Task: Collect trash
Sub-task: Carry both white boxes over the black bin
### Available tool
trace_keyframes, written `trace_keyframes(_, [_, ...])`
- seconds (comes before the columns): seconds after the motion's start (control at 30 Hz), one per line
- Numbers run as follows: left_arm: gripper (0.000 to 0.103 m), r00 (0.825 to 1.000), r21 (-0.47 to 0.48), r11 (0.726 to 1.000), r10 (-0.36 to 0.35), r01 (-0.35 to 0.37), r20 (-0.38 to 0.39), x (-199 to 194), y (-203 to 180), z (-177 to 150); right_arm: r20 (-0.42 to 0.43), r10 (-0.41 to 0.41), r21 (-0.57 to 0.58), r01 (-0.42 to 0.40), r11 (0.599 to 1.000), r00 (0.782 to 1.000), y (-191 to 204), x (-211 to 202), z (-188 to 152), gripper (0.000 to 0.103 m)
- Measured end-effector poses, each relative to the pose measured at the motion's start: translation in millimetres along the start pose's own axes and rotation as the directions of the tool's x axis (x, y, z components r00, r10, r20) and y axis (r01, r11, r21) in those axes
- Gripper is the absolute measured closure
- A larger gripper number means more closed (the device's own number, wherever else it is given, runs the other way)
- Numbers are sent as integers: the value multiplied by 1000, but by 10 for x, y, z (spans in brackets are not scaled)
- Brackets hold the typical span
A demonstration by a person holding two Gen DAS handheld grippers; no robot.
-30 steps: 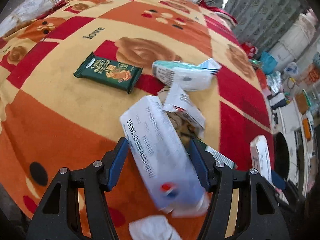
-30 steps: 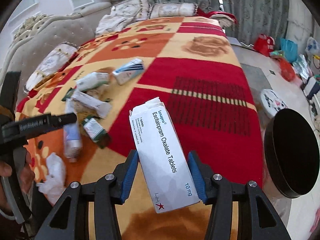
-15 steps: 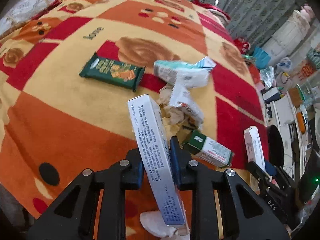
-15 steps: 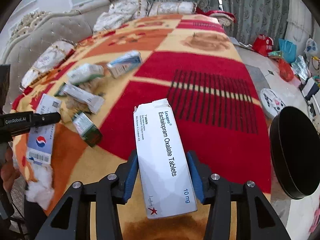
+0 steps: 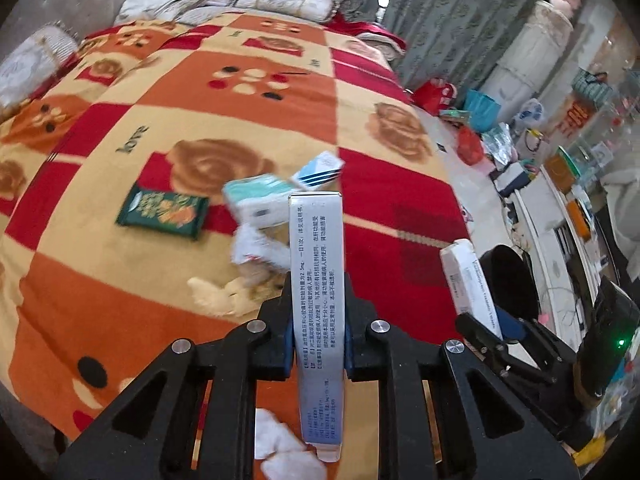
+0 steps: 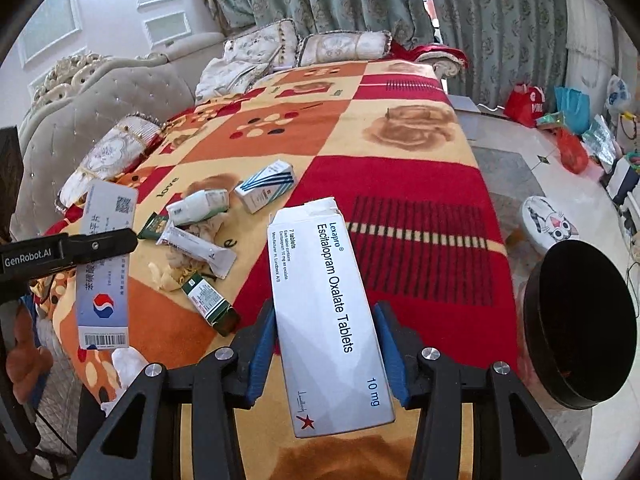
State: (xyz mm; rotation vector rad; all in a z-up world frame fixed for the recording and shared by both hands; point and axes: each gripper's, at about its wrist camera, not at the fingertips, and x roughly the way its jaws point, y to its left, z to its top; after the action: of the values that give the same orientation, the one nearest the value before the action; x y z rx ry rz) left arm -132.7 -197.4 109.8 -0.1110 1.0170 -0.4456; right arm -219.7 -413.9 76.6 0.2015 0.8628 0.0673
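Observation:
My left gripper (image 5: 318, 320) is shut on a white medicine box (image 5: 318, 264) with Chinese print, held edge-on above the blanket. The right wrist view shows that box (image 6: 104, 276) from its broad side, hanging at the left. My right gripper (image 6: 326, 344) is shut on a white Escitalopram tablets box (image 6: 324, 300), also seen in the left wrist view (image 5: 470, 280). On the blanket (image 5: 100, 272) lie a green snack wrapper (image 5: 162, 212), a teal-and-white box (image 5: 260, 200), a blue-striped box (image 5: 318, 170), a small green box (image 6: 208, 300) and crumpled tissue (image 5: 224, 296).
A round black bin (image 6: 580, 320) stands on the floor by the bed's right edge. White tissue (image 5: 280, 448) lies at the blanket's near edge. Pillows (image 6: 340, 46) and a padded headboard (image 6: 80, 112) lie beyond. Bags and clutter (image 6: 568, 112) cover the floor at the right.
My left gripper closed on the white box, lifted it off the blanket and turned it edge-on. My right gripper, still holding its box, rose slightly.

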Motion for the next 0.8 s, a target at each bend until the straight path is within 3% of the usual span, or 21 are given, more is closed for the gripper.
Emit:
trace_keyframes(0.37, [88,999,106,993,-52,51,9,90,-640,86,35,-36,61,34,998,999,-310,-221,20,57])
trace_keyframes(0.8, [88,994,193,975,-101,107,-41,390,-1331,69,57,-103,147,94,985,993,-839,-422,-16,57])
